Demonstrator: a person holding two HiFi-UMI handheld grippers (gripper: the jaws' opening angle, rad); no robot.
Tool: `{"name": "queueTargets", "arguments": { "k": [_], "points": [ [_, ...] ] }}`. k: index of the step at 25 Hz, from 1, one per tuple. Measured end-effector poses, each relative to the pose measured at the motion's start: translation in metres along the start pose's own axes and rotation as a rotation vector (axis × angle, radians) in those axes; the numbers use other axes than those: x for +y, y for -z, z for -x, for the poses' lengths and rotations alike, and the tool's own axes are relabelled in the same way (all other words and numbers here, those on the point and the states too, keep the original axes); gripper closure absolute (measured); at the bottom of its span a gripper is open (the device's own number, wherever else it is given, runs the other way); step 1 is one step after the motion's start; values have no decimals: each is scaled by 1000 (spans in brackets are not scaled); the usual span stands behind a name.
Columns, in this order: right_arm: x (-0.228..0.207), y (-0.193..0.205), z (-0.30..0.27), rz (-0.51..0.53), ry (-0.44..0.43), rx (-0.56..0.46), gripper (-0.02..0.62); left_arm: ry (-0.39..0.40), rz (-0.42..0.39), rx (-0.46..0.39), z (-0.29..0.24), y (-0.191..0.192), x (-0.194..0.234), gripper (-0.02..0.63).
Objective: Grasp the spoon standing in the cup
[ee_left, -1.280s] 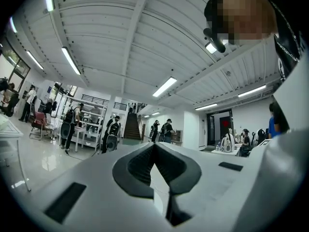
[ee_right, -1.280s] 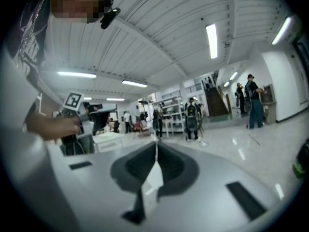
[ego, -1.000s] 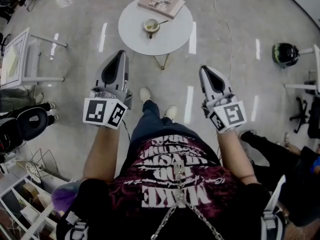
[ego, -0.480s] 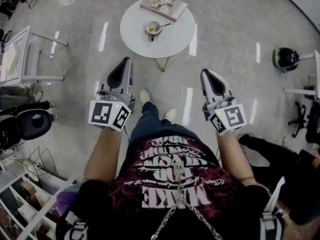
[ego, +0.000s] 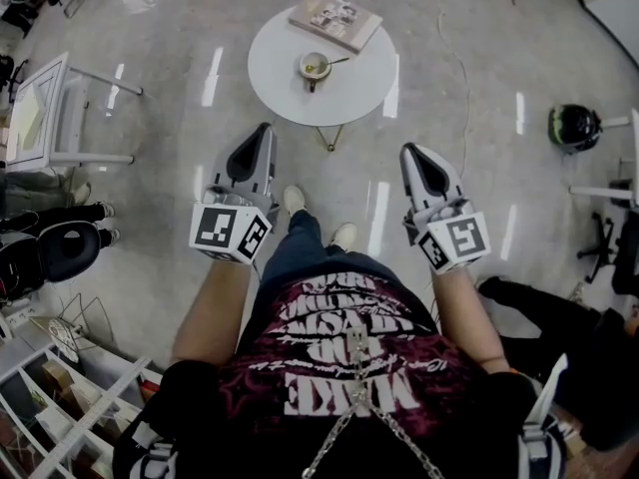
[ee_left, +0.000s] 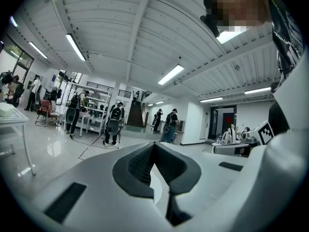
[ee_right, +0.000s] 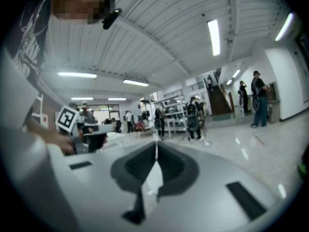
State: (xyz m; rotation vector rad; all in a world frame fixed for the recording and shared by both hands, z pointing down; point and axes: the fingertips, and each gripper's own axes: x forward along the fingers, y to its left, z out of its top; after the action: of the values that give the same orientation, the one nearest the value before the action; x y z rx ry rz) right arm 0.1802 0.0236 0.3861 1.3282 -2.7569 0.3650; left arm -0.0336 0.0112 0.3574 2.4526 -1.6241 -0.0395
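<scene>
place: open lab hall | evidence: shelving racks, staircase, strip lights, polished floor

— What is standing on the glossy, pale floor?
— A round white table is standing there on thin legs.
— And what is resting directly on it?
— Two things. A cup is sitting near the middle of the tabletop. A flat book is lying beyond the cup, apart from it, and is jutting past the table's far rim.
</scene>
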Motion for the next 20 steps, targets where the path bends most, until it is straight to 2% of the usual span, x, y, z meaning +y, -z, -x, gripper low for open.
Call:
{"name": "queueTargets", "arguments": {
  "k": [8,20],
  "points": [
    [2,-4,-27,-3,-11,6,561,3,12,20,-9,3,17,581],
    [-6,-24,-64,11,16,-11,561,38,1,7,-40,-15,46,581]
  ]
}}
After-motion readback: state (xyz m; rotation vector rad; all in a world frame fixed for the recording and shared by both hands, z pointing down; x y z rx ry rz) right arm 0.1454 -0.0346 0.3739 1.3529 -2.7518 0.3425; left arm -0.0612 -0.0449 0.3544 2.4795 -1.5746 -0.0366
